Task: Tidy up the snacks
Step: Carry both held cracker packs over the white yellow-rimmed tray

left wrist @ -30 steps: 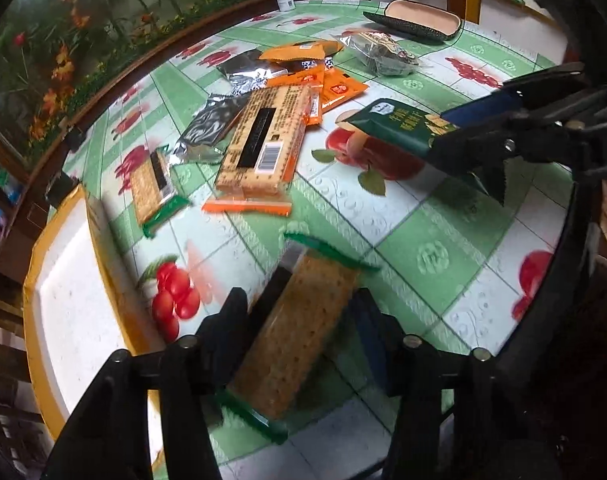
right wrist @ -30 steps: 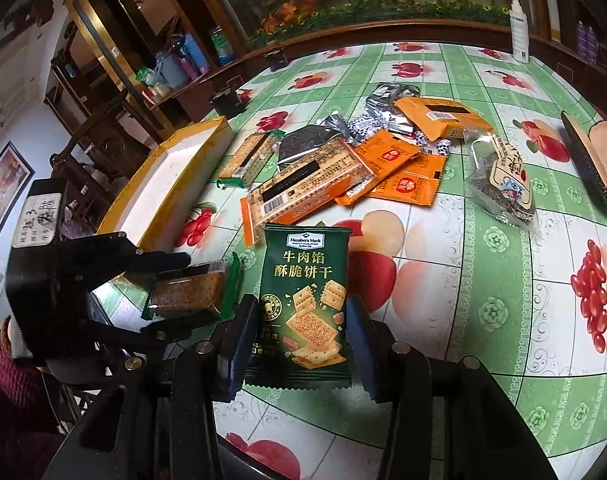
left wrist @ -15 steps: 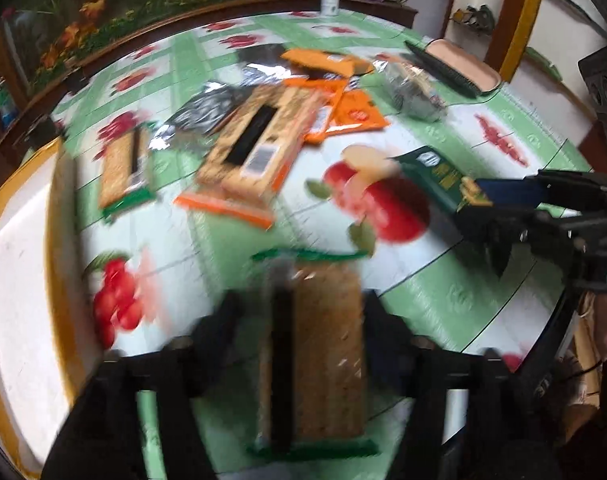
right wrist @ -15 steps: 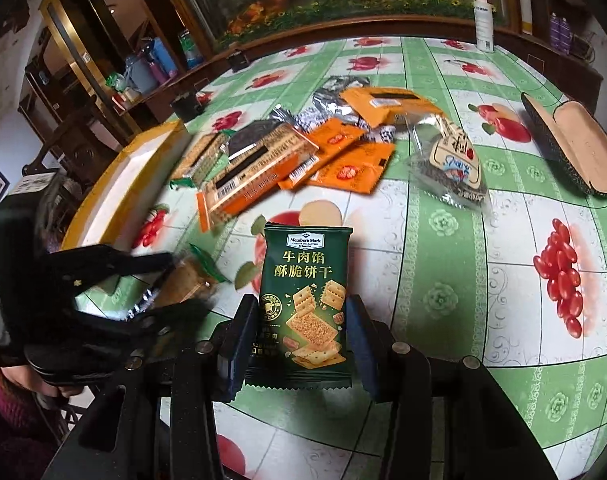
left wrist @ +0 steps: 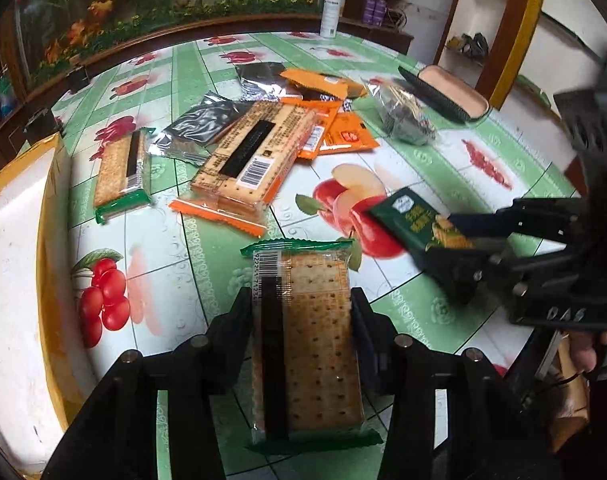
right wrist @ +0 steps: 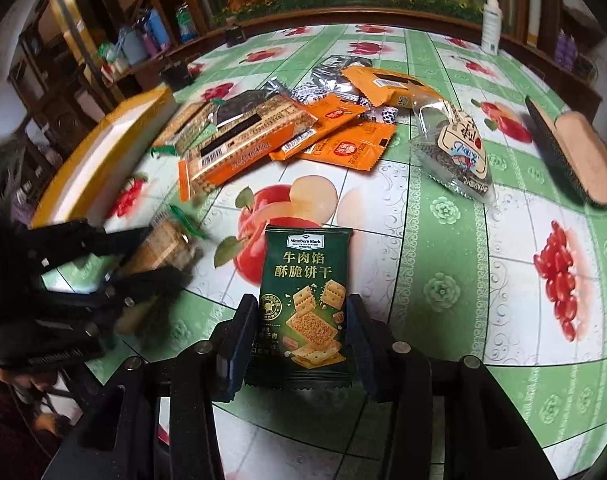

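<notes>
A green-ended cracker pack (left wrist: 319, 360) stands lengthwise between my left gripper's (left wrist: 301, 300) fingers; the jaws are closing and the pads press its sides, above the table's near edge. In the right wrist view the same gripper (right wrist: 155, 256) and cracker pack (right wrist: 163, 240) show blurred at left. My right gripper (right wrist: 299, 312) is shut on a dark green biscuit packet (right wrist: 303, 272), held flat above the tablecloth. Seen from the left wrist, the right gripper (left wrist: 443, 248) holds that green packet (left wrist: 407, 220) off to the right.
A yellow-rimmed white box (left wrist: 19, 240) lies at the left. Mid-table is a pile: a large orange cracker pack (left wrist: 255, 152), another green-ended pack (left wrist: 121, 168), orange packets (left wrist: 343, 136), silver wrappers, a clear seed bag (left wrist: 403, 120). A glasses case (left wrist: 447, 92) and white bottle (left wrist: 329, 12) stand farther back.
The left gripper rolled, so its cracker pack went from slanted to straight between the fingers, after a blurred moment. The right gripper kept its hold on the green packet.
</notes>
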Action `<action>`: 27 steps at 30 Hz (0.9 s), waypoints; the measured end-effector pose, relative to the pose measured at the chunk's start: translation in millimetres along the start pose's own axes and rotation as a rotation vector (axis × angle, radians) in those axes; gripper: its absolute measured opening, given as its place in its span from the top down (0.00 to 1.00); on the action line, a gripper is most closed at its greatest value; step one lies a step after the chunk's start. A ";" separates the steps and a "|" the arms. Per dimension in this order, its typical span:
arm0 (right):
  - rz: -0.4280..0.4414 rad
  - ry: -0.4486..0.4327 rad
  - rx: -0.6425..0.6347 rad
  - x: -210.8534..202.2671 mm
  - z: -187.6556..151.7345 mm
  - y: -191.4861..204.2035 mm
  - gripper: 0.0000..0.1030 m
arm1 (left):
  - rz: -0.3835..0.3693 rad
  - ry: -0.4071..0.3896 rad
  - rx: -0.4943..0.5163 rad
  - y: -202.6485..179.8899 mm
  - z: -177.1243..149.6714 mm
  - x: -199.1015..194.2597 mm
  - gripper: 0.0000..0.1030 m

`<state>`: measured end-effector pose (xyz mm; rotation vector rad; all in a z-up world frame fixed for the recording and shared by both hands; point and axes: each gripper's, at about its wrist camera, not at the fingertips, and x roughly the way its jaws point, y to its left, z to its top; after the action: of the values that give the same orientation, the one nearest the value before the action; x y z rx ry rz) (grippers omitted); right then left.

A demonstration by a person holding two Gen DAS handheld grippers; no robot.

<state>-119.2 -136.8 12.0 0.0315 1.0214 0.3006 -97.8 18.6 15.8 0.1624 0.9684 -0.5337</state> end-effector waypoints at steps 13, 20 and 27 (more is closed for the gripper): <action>0.112 -0.075 0.023 -23.9 18.5 11.5 0.55 | -0.058 -0.146 -0.116 33.5 13.8 -57.4 0.55; 0.205 -0.127 -0.083 -35.4 67.2 66.0 0.54 | 0.046 -0.243 -0.216 91.9 10.3 -102.8 0.55; 0.278 -0.129 -0.196 -13.7 116.5 142.5 0.54 | 0.182 -0.259 -0.339 178.6 2.0 -128.2 0.55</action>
<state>-60.6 9.4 108.2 0.0154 0.8552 0.6432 -64.7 217.4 103.7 -0.1198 0.7687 -0.2109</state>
